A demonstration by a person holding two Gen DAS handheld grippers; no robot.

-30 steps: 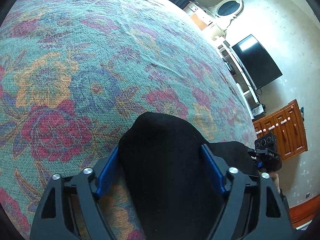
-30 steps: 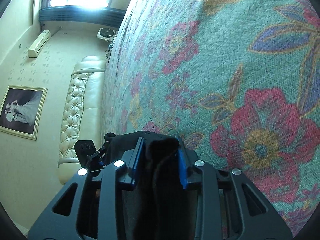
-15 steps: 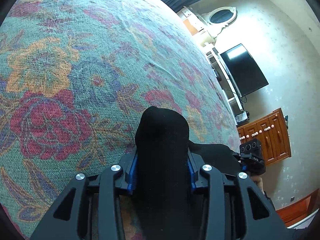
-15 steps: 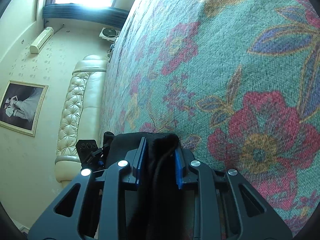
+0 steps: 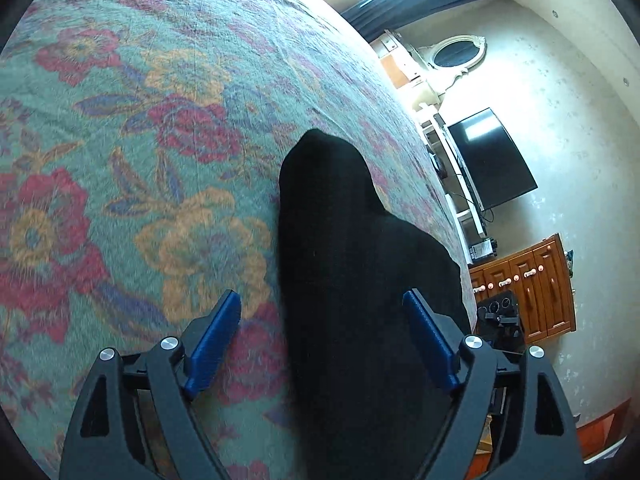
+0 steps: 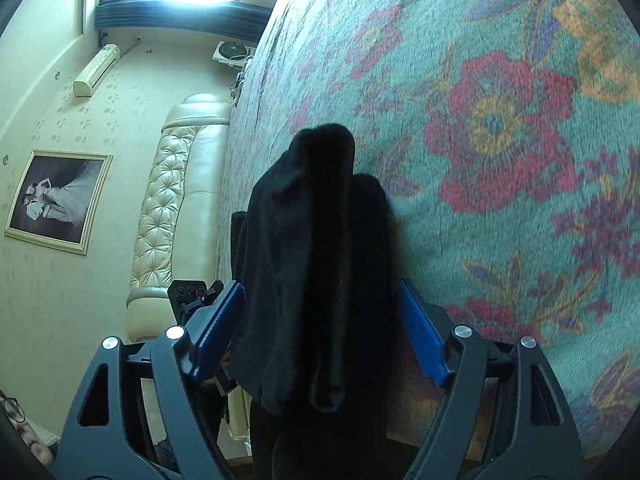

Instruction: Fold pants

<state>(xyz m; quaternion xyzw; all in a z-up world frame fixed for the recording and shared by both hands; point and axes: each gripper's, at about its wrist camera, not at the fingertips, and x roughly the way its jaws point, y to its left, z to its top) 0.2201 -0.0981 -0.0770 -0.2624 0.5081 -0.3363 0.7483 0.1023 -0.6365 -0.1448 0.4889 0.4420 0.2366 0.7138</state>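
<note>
Black pants lie bunched on the floral bed, toward 12 o'clock of both opening, empty-jawed tools: left hand-held gripper, right hand-held gripper. Folding seems unfinished.

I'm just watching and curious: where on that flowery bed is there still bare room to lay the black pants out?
The floral bedspread lies bare ahead of the black pants and to their left in the left wrist view, and to their right in the right wrist view. It is crowded only near both tools, where the pants sit.
</note>
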